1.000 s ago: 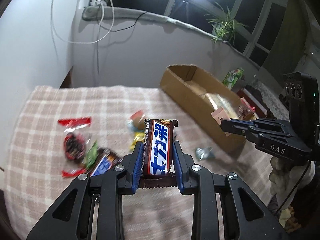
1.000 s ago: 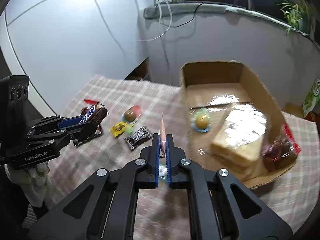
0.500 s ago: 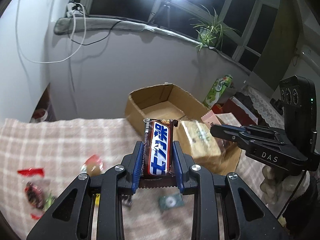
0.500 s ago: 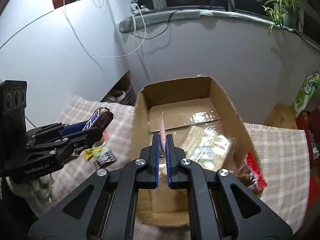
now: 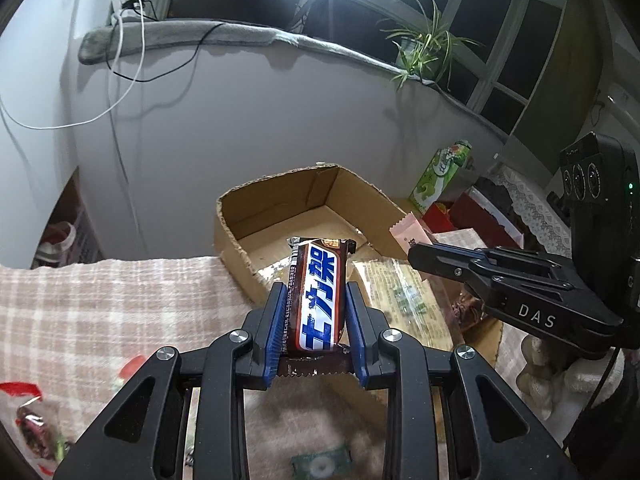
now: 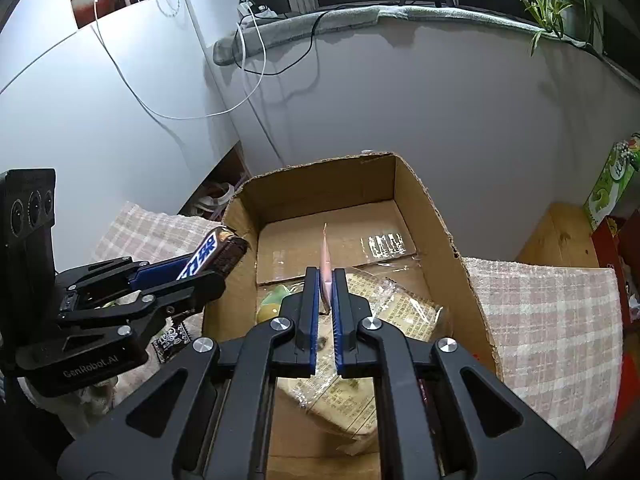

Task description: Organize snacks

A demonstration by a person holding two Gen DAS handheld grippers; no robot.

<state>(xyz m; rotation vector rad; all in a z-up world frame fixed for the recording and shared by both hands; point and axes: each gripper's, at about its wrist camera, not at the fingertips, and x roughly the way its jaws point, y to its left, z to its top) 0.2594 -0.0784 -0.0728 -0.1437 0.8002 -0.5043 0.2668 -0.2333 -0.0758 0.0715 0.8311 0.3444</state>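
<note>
My left gripper (image 5: pixel 316 296) is shut on a brown and blue chocolate bar (image 5: pixel 318 292), held upright at the near left rim of the open cardboard box (image 5: pixel 280 196). It also shows in the right wrist view (image 6: pixel 180 272) with the bar (image 6: pixel 212 252) at the box's left wall. My right gripper (image 6: pixel 326 280) is shut on a thin pink sachet (image 6: pixel 326 256) over the inside of the box (image 6: pixel 420 192); the sachet also shows in the left wrist view (image 5: pixel 408 232). A wrapped bread loaf (image 6: pixel 404 312) and a green-yellow snack (image 6: pixel 272 304) lie in the box.
The box stands on a pink checked cloth (image 5: pixel 100 300). Loose snacks lie on it: a red packet (image 5: pixel 28 424), a small green packet (image 5: pixel 320 460), a dark packet (image 6: pixel 172 340). A green carton (image 5: pixel 440 176) stands behind the box, and a plant (image 5: pixel 420 48) on the sill.
Both grippers have moved from over the cloth to the box, each keeping its snack. The box now fills the middle of both views.
</note>
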